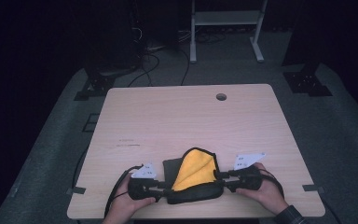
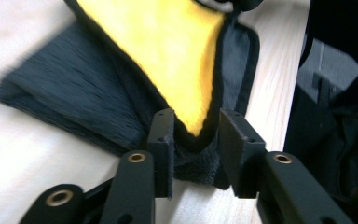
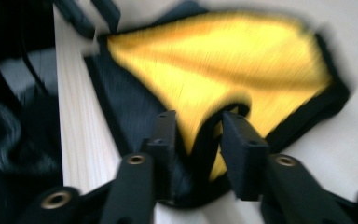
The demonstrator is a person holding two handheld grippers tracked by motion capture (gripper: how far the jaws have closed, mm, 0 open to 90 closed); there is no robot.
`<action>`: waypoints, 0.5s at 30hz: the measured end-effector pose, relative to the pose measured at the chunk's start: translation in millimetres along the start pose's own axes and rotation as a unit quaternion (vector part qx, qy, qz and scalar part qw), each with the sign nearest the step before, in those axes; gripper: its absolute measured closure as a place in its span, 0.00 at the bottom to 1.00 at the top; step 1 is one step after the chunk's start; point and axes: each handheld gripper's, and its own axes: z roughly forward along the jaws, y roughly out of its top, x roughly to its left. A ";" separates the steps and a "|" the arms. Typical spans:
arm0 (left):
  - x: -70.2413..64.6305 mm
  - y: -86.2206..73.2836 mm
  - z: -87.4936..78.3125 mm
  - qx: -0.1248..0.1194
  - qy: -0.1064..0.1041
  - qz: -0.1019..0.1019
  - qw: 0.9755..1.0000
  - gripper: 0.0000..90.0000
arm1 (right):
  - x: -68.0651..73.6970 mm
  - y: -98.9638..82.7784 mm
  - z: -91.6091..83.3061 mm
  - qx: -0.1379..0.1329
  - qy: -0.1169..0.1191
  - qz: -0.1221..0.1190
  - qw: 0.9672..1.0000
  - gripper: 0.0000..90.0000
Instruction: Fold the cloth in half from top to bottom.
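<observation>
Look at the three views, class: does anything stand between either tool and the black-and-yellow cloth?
Nothing visible does. The left tool and the right tool sit at opposite ends of the cloth near the table's front edge, each with a cloth corner between its parted jaws.

The cloth (image 1: pixel 196 175) is bright yellow on its turned-up face and black on the other, with a black border round the yellow. The tabletop (image 1: pixel 177 116) is pale wood with a fine light grain. Each hand-held gripper, left (image 1: pixel 164 191) and right (image 1: pixel 220 176), is black, with brass-coloured rivets and a light grey plate on top.
</observation>
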 end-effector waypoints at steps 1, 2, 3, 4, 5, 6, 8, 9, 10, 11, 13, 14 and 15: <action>2.0 0.8 -3.9 -0.008 0.004 -0.002 1.000 0.70 | -2.7 4.8 -2.8 -0.012 0.001 0.004 1.000 0.67; 4.2 1.7 -7.2 -0.013 0.010 -0.004 1.000 0.69 | -5.9 9.8 -4.6 -0.022 -0.004 0.010 1.000 0.64; 6.9 2.5 -9.5 -0.017 0.016 -0.007 1.000 0.68 | -9.9 14.8 -5.5 -0.028 -0.011 0.009 1.000 0.62; 9.7 3.2 -10.8 -0.021 0.021 -0.011 0.999 0.68 | -14.6 19.7 -5.1 -0.032 -0.017 0.010 0.999 0.59; 12.1 4.0 -11.4 -0.022 0.025 -0.013 0.999 0.67 | -19.7 24.3 -4.0 -0.034 -0.023 0.013 0.999 0.58; 14.0 4.5 -11.0 -0.025 0.029 -0.016 0.999 0.67 | -25.3 28.7 -2.4 -0.035 -0.029 0.013 0.999 0.57; 16.6 5.4 -7.8 -0.022 0.029 -0.019 0.999 0.67 | -37.4 37.2 4.2 -0.041 -0.037 0.024 0.998 0.55; 17.4 5.6 -5.4 -0.019 0.029 -0.018 0.999 0.67 | -43.6 41.3 8.6 -0.040 -0.038 0.027 0.998 0.54; 17.8 5.7 -2.6 -0.017 0.028 -0.019 0.999 0.67 | -49.6 45.4 13.7 -0.035 -0.041 0.031 0.998 0.54; 18.3 5.6 -0.2 -0.013 0.026 -0.019 0.999 0.66 | -55.4 49.1 19.7 -0.033 -0.044 0.035 0.998 0.53; 18.1 4.7 4.4 -0.007 0.026 -0.019 0.999 0.66 | -66.9 56.0 32.3 -0.027 -0.047 0.043 0.998 0.53; 18.3 4.1 6.1 -0.004 0.026 -0.018 1.000 0.65 | -71.8 59.4 38.6 -0.025 -0.045 0.051 0.997 0.54; 18.3 2.9 7.8 -0.003 0.026 -0.020 0.999 0.65 | -76.3 62.6 44.5 -0.021 -0.043 0.053 0.997 0.54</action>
